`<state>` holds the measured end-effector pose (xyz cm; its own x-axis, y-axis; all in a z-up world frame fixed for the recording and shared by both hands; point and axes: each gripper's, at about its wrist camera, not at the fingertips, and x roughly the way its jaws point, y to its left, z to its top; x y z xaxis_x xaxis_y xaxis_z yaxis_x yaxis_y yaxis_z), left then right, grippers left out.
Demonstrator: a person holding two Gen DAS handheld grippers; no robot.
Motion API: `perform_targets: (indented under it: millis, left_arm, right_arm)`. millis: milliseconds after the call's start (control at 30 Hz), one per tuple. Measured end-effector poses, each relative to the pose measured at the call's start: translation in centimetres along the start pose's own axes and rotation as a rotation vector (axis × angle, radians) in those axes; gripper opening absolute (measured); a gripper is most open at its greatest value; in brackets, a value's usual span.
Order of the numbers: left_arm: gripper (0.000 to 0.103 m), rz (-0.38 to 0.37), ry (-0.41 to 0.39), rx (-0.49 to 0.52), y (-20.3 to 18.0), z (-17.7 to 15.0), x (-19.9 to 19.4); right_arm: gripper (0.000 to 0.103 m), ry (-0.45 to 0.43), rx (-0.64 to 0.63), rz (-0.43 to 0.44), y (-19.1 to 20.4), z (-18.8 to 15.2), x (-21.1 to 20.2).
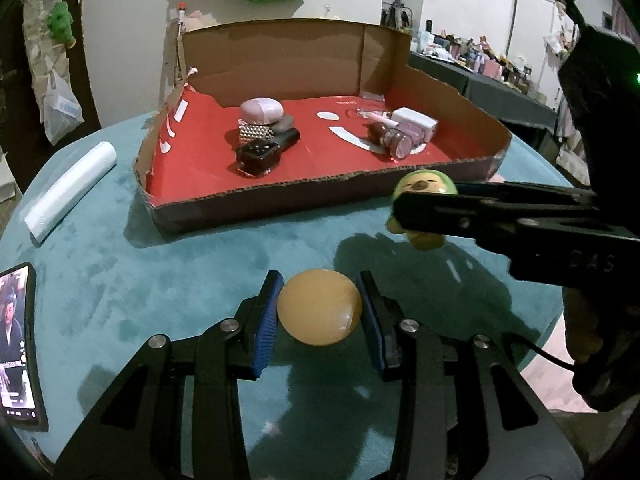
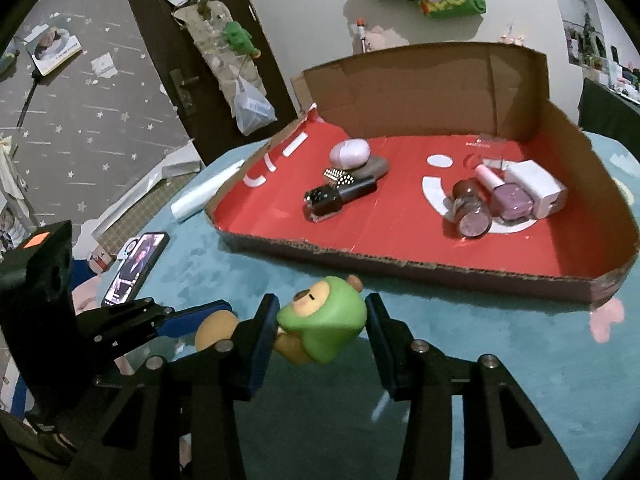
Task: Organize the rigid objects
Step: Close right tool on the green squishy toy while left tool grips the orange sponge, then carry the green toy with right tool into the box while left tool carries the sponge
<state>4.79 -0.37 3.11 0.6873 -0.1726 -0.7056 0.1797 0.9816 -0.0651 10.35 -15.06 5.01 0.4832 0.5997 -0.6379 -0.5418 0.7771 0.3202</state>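
My left gripper [image 1: 320, 312] is shut on an orange egg-shaped ball [image 1: 320, 306], both blue pads pressing its sides just above the teal tablecloth. My right gripper [image 2: 322, 326] is shut on a green-hooded bear figurine [image 2: 326, 320], held tilted over the cloth. From the left wrist the figurine [image 1: 426, 186] shows at the right, between the right gripper's black fingers. From the right wrist the ball [image 2: 212, 330] peeks out at lower left. Ahead lies a cardboard tray with a red floor [image 1: 344, 160] [image 2: 400, 236].
The tray holds a black bottle [image 1: 258, 156], a pink soap-like oval [image 1: 262, 111], nail polish bottles [image 2: 508, 196] and a white box [image 2: 538, 188]. A white roll [image 1: 70, 194] and a lit phone [image 1: 18, 346] lie left on the cloth.
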Motion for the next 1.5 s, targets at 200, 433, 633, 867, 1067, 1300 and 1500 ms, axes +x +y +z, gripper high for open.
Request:
perform_targets:
  millis: [200, 433, 633, 867, 1067, 1300, 1500]
  left_arm:
    - [0.036, 0.013, -0.026, -0.015, 0.8, 1.5, -0.6]
    - [0.036, 0.008, -0.043, -0.011, 0.9, 3.4, -0.6]
    - [0.036, 0.008, -0.049, -0.001, 0.7, 4.7, -0.2]
    - [0.036, 0.000, -0.049, -0.001, 0.6, 5.8, 0.5]
    - [0.036, -0.002, -0.048, -0.010, 1.0, 7.1, 1.1]
    - [0.036, -0.016, -0.022, -0.026, 1.4, 8.2, 2.5]
    - [0.036, -0.039, 0.018, -0.041, 1.5, 8.9, 4.3]
  right_arm:
    - [0.047, -0.023, 0.002, -0.003, -0.2, 0.5, -0.8]
    - [0.047, -0.048, 0.000, -0.011, -0.5, 1.3, -1.4]
    - [0.047, -0.062, -0.004, -0.017, -0.8, 1.8, -1.6]
    - [0.047, -0.072, -0.001, -0.021, -1.1, 2.4, -1.6]
    - [0.047, -0.080, 0.002, -0.028, -1.7, 3.1, -1.6]
    - [0.047, -0.084, 0.010, -0.045, -2.8, 4.1, -1.2]
    - [0.047, -0.069, 0.003, -0.081, -3.6, 4.8, -0.1]
